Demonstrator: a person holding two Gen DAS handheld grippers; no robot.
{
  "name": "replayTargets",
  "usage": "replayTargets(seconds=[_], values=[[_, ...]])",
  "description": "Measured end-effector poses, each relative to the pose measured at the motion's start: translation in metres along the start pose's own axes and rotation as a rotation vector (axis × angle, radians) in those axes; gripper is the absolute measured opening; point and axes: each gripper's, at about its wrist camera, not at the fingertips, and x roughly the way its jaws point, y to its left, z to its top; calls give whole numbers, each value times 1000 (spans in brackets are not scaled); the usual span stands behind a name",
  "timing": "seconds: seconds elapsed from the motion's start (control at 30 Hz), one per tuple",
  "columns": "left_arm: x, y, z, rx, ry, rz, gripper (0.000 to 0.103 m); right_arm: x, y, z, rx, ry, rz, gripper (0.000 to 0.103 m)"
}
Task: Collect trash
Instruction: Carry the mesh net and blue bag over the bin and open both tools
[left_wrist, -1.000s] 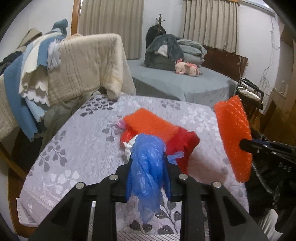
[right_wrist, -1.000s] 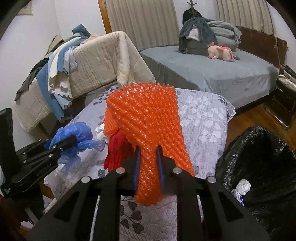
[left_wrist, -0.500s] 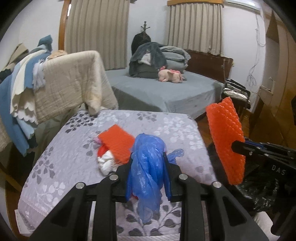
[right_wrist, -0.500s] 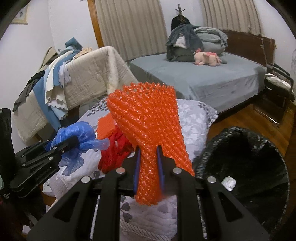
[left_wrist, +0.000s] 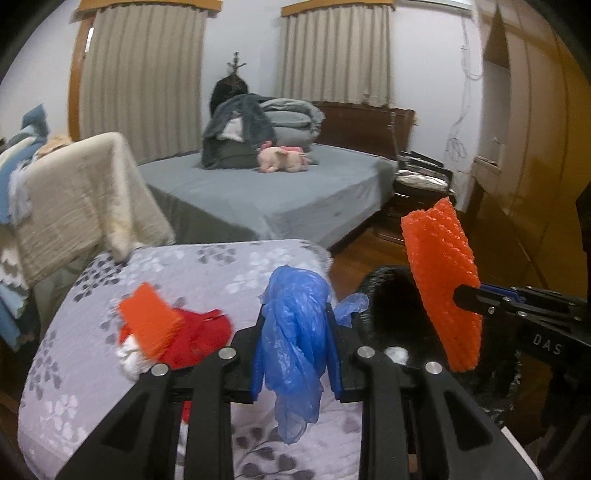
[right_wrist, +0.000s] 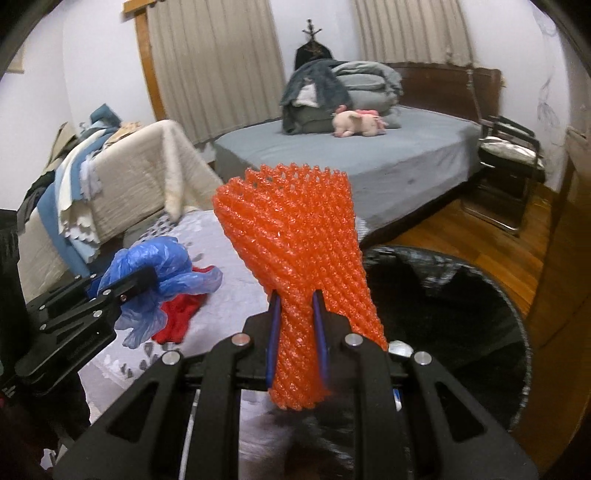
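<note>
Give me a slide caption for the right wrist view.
Right tool grips orange foam net beside black trash bag.

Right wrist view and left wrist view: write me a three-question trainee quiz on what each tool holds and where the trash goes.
1. True or false: the right tool is shut on the orange foam net.
2. What does the left tool hold? A) red cloth B) blue plastic bag C) pink plush toy
3. Which container stands beside the floral-covered table?

Key: 1 true. 2 B. 3 the black trash bag, open, with some white trash already inside.
</note>
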Motion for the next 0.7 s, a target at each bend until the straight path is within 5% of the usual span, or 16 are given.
replayTargets(seconds=[0.7], values=[[62, -111, 6, 104, 37, -182, 27, -14, -105, -29, 115, 27, -179, 16]])
